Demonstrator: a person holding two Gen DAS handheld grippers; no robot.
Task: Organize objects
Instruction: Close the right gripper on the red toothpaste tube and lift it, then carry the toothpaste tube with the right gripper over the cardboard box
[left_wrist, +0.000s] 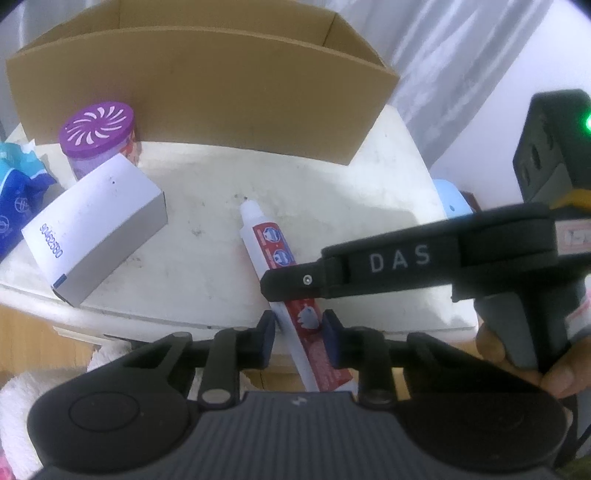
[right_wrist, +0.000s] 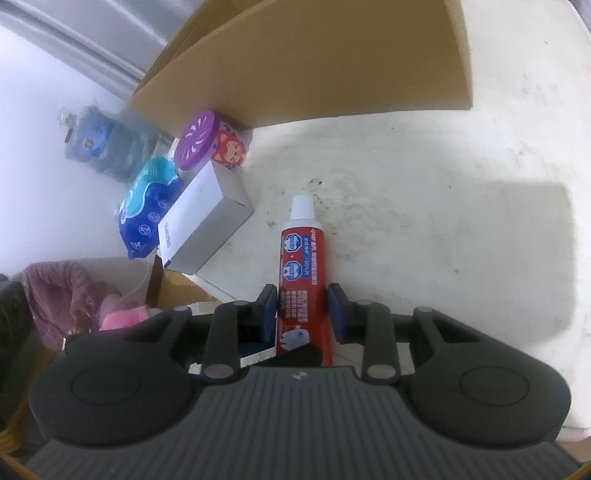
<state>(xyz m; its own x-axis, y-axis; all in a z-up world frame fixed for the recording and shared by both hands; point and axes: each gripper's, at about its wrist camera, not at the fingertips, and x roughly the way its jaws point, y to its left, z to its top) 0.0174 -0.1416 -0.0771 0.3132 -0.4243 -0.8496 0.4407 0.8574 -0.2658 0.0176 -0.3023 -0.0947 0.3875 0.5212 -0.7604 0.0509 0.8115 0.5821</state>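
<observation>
A red and white toothpaste tube (left_wrist: 275, 251) lies on the white table (left_wrist: 314, 192), cap pointing away. It also shows in the right wrist view (right_wrist: 301, 273). My left gripper (left_wrist: 300, 326) has its pads on both sides of the tube's tail end, touching or nearly so. My right gripper (right_wrist: 302, 312) is closed around the same tube; its finger (left_wrist: 295, 282) crosses over the tube in the left wrist view. An open cardboard box (left_wrist: 192, 85) stands at the back of the table.
A white carton (left_wrist: 96, 229), a purple-lidded jar (left_wrist: 98, 138) and a blue packet (left_wrist: 18, 199) sit at the table's left. In the right wrist view they appear as the carton (right_wrist: 203, 221), jar (right_wrist: 210, 146) and packet (right_wrist: 147, 206). A water jug (right_wrist: 99, 144) stands beyond.
</observation>
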